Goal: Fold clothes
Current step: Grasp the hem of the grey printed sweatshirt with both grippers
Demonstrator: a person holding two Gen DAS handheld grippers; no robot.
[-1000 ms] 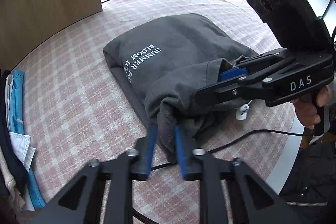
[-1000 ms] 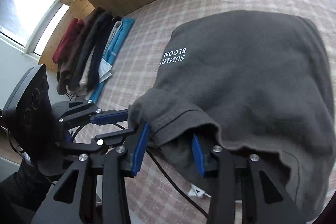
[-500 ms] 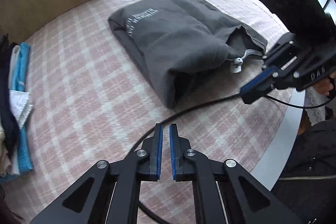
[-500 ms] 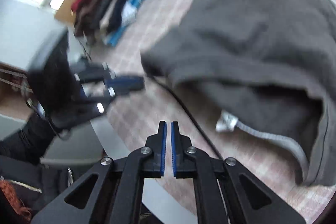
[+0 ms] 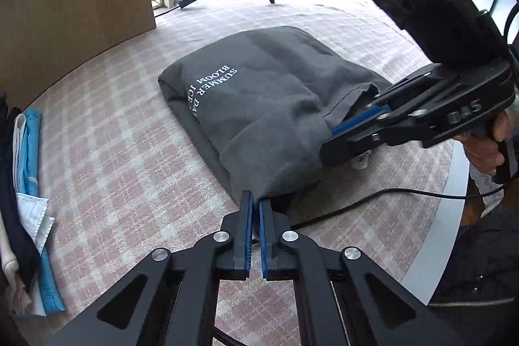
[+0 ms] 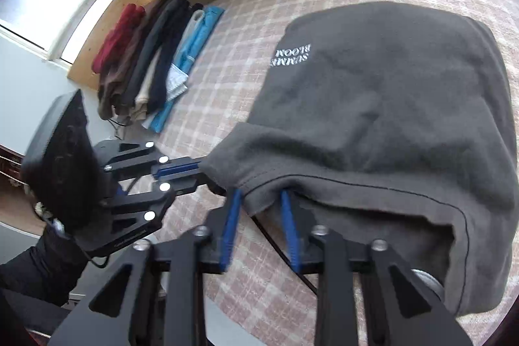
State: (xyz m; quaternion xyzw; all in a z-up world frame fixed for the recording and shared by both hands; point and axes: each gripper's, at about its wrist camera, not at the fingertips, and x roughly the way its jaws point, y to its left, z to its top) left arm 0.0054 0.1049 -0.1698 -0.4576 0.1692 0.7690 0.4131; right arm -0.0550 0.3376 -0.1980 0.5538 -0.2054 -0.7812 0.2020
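Left hand-held gripper (image 5: 254, 203) pinching grey hoodie (image 5: 272, 99) hem, right hand-held gripper (image 6: 259, 200) spread

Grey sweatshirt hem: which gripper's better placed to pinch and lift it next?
Right, probably. The right gripper is open with the grey sweatshirt hem between its fingers. The left gripper is shut, tips only at the hem corner; any grip unclear.

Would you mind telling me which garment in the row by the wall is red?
The red garment lies at the outer end of the row, beside the brown one, farthest from the blue one.
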